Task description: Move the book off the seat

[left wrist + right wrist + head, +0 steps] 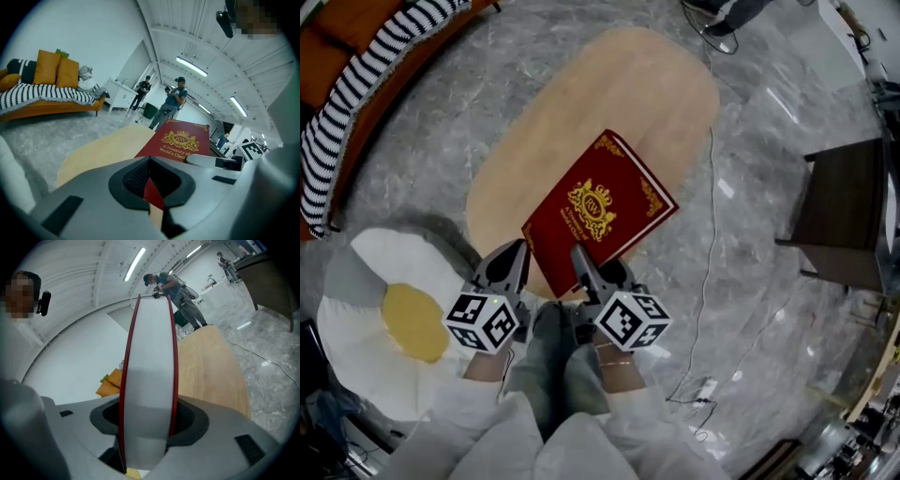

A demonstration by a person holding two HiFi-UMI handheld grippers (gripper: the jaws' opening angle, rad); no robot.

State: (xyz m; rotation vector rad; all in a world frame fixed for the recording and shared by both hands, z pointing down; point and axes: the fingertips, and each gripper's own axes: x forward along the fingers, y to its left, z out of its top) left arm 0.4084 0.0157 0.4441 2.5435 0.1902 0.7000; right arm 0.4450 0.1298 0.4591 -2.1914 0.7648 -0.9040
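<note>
Crimson with a gold crest, the book (pixel 600 214) hangs tilted in the air above the near end of the oval wooden table (pixel 581 94) — off the white floor cushion (pixel 356 309) with the yellow middle, which lies at our lower left; we hold the book with both tools at its near edge. Our left gripper (pixel 521 249) is pinched on the near left corner, its jaws almost meeting with only a thin red sliver of cover between them; our right gripper (pixel 584 262) sits just beside it, jaws clamped across the full thickness, so that the white page block shows between the two red covers. Grey marble floor (pixel 750 309) lies all round; a striped blanket (pixel 347 103) drapes the orange sofa (pixel 337 37) at upper left; a dark side table (pixel 844 211) stands apart on the right — a person (pixel 171 101) stands beyond the table's far end.
</note>
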